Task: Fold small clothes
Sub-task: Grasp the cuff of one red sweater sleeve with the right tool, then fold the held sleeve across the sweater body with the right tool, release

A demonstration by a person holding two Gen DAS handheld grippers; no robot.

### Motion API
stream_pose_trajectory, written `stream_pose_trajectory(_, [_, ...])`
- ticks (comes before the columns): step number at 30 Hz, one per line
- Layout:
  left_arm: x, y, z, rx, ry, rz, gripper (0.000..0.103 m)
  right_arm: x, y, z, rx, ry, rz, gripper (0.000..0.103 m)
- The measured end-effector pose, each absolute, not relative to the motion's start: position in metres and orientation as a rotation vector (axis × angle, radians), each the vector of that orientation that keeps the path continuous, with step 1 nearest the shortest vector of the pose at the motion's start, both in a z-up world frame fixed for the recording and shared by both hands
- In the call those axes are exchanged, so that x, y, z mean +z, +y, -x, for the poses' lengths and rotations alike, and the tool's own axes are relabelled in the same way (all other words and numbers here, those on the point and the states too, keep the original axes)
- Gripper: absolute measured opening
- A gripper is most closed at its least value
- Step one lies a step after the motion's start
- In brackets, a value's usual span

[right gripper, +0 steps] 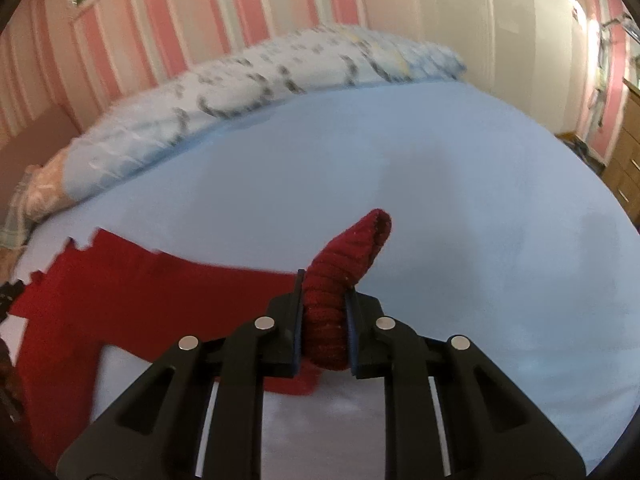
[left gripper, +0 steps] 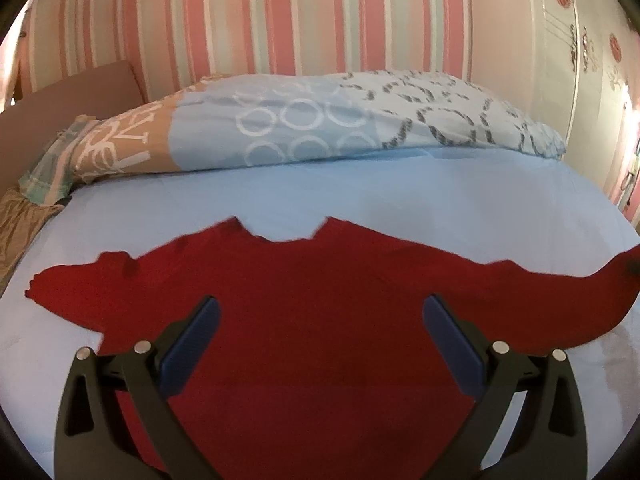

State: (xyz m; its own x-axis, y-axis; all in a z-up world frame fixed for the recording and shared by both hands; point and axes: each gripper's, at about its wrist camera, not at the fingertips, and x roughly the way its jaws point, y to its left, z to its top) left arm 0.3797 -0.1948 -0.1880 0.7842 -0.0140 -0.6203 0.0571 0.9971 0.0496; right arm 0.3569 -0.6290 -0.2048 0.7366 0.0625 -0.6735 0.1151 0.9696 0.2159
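Red sweater [left gripper: 304, 320] lies flat on the blue sheet [left gripper: 400, 200]; my right claw [right gripper: 323, 300] clamps its ribbed cuff [right gripper: 352, 252], my left claw [left gripper: 320, 312] gapes above it. Duvet [left gripper: 280, 120] lettering unreadable.

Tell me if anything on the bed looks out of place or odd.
Nothing looks damaged or spilled. The red sweater lies flat on the blue sheet, except its right sleeve cuff, pinched up in the right tongs. The duvet is bunched against the wall.

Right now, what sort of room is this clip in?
Most likely a bedroom: a bed with a light blue sheet, a patterned duvet bunched at its far side, and pink striped wallpaper.
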Motion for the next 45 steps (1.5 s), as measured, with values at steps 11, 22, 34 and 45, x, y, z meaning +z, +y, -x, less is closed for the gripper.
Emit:
stream_pose_trajectory(11, [-0.15, -0.079, -0.365, 0.017, 0.636, -0.072, 0.102, -0.161, -0.466, -0.407, 0.171, 0.712, -0.278, 0.016])
stream_pose_trajectory(22, [-0.153, 0.062, -0.36, 0.113, 0.66, -0.029, 0.101, -0.181, -0.238, -0.469, 0.313, 0.761, -0.197, 0.016])
stream_pose_trajectory(34, [-0.168, 0.152, -0.353, 0.173, 0.682, 0.003, 0.101, -0.242, -0.049, -0.487, 0.424, 0.88, 0.065, 0.017])
stream_pose_trajectory(45, [-0.171, 0.162, -0.344, 0.188, 0.698, 0.014, 0.101, -0.259, -0.014, -0.453, 0.538, 0.88, 0.18, 0.067])
